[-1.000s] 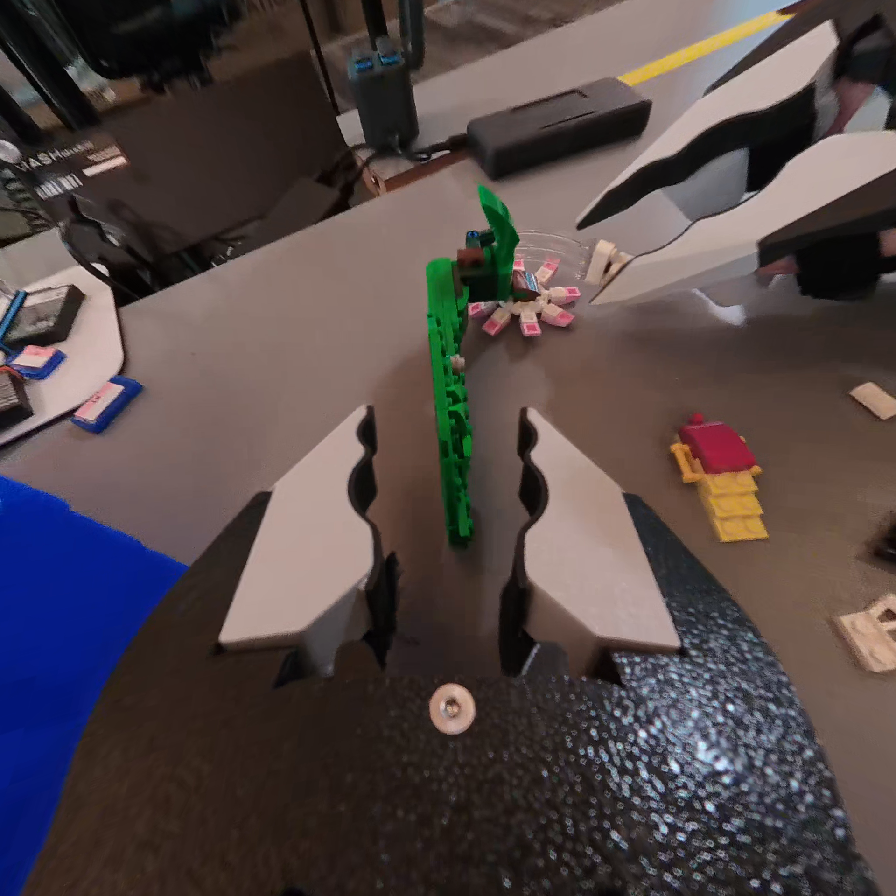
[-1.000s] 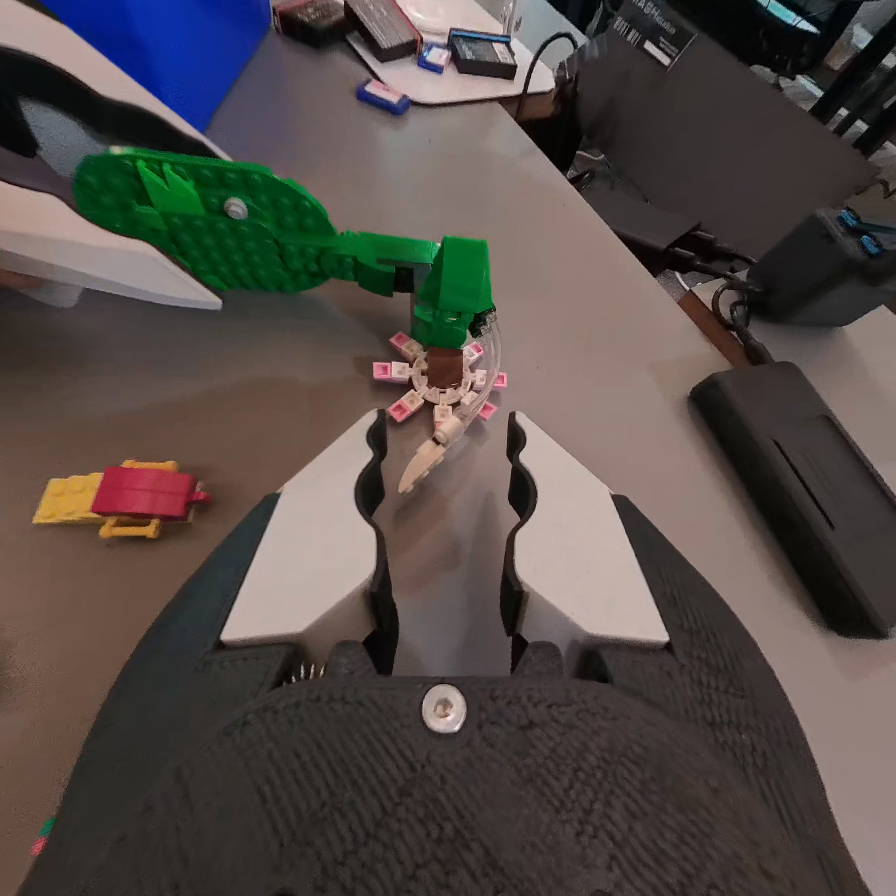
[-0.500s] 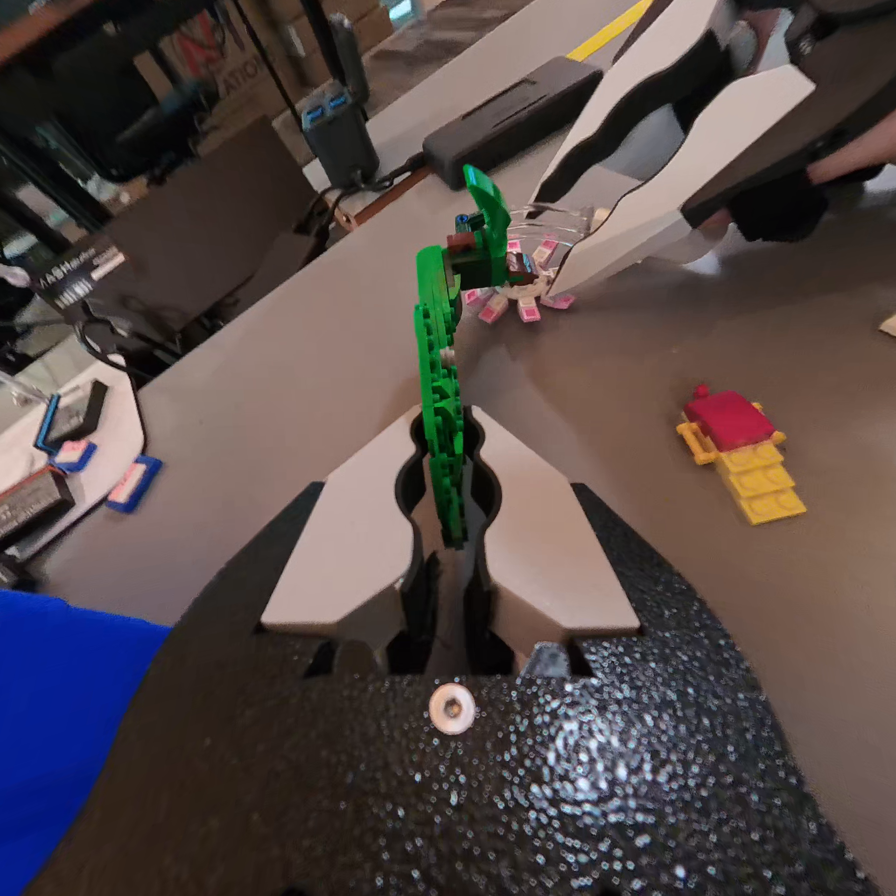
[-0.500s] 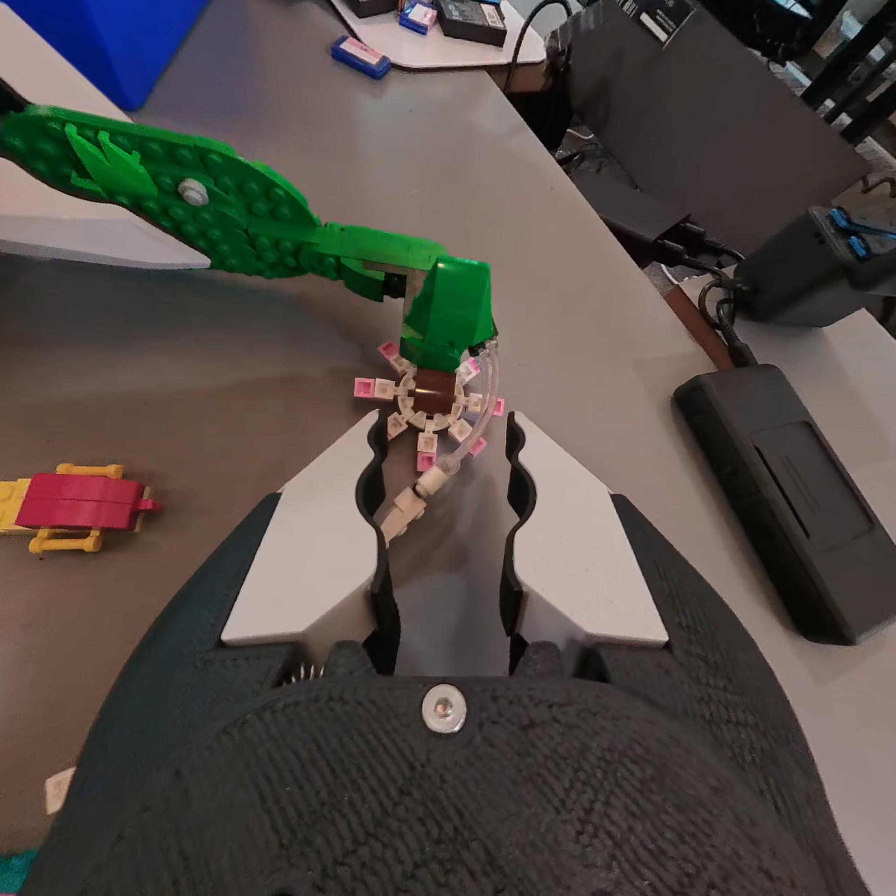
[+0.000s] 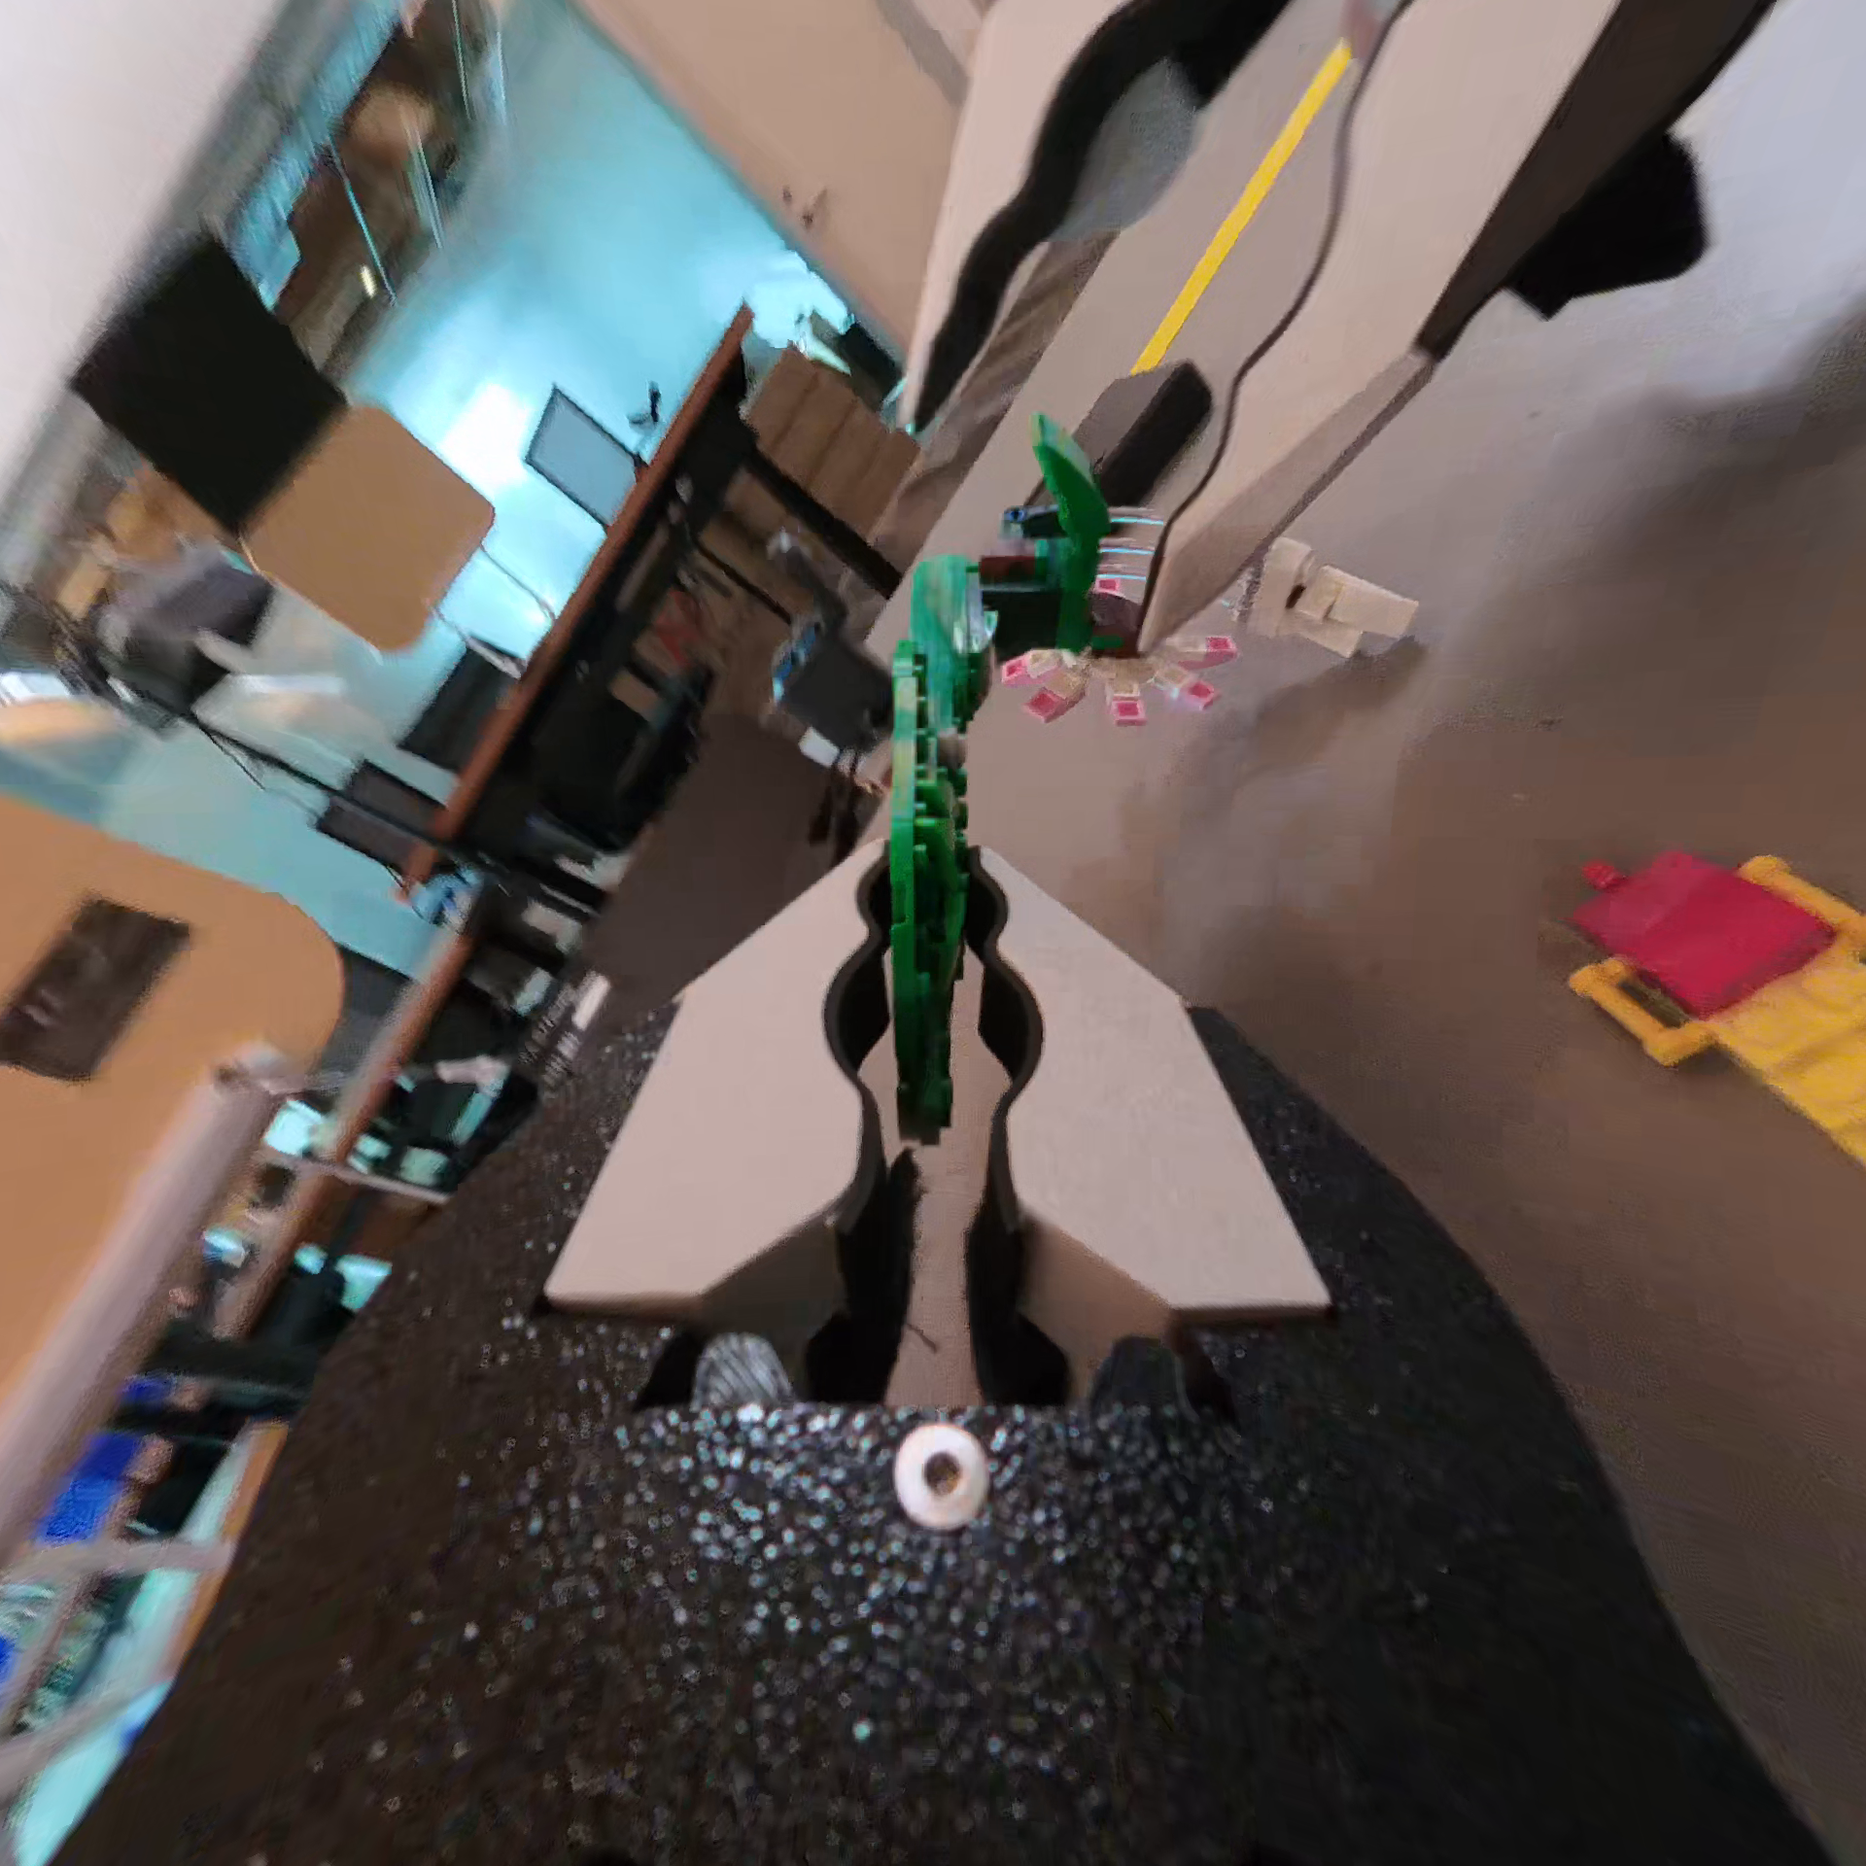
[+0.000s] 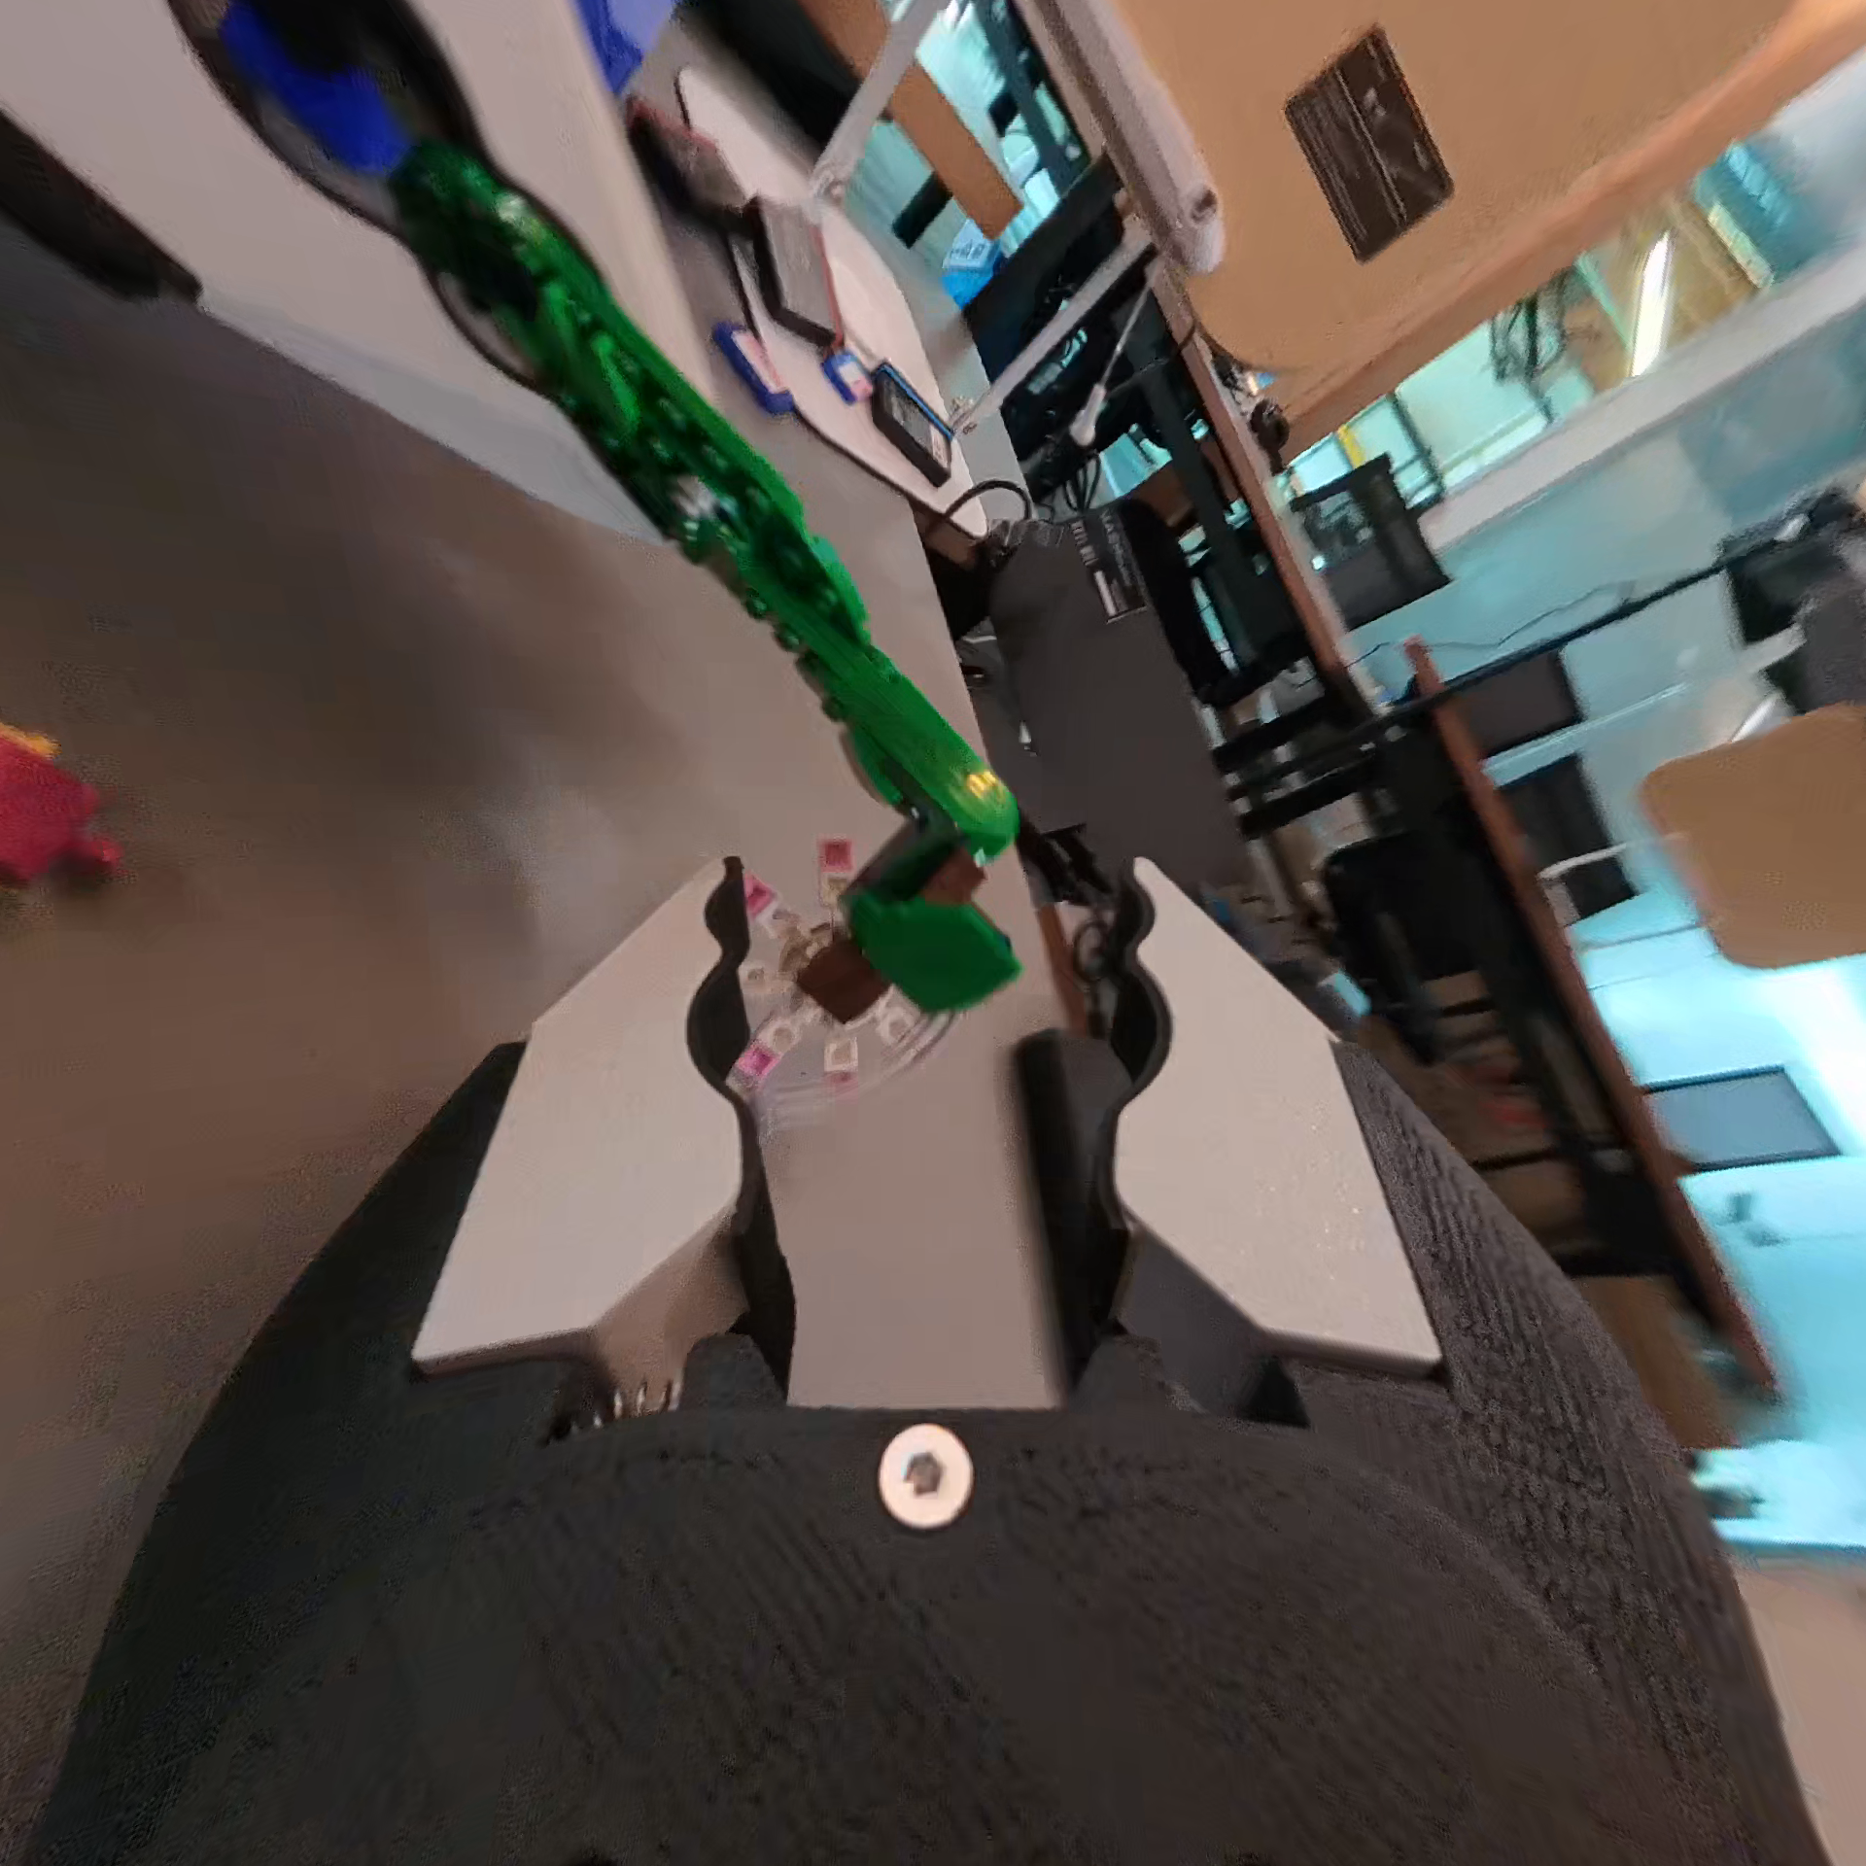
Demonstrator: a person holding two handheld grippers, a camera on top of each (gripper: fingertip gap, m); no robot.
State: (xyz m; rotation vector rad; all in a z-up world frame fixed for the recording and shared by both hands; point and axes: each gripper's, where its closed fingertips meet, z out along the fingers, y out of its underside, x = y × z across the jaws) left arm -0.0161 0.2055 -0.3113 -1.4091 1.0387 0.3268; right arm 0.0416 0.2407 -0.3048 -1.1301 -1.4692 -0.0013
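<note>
Fingers of the left gripper pinched the green brick leaf edge-on at frame centre. Right gripper stood wide apart around the pink-and-white flower ring, gripping nothing, above the grey desk.

Spread right tongs flank the green brick stem.
</note>
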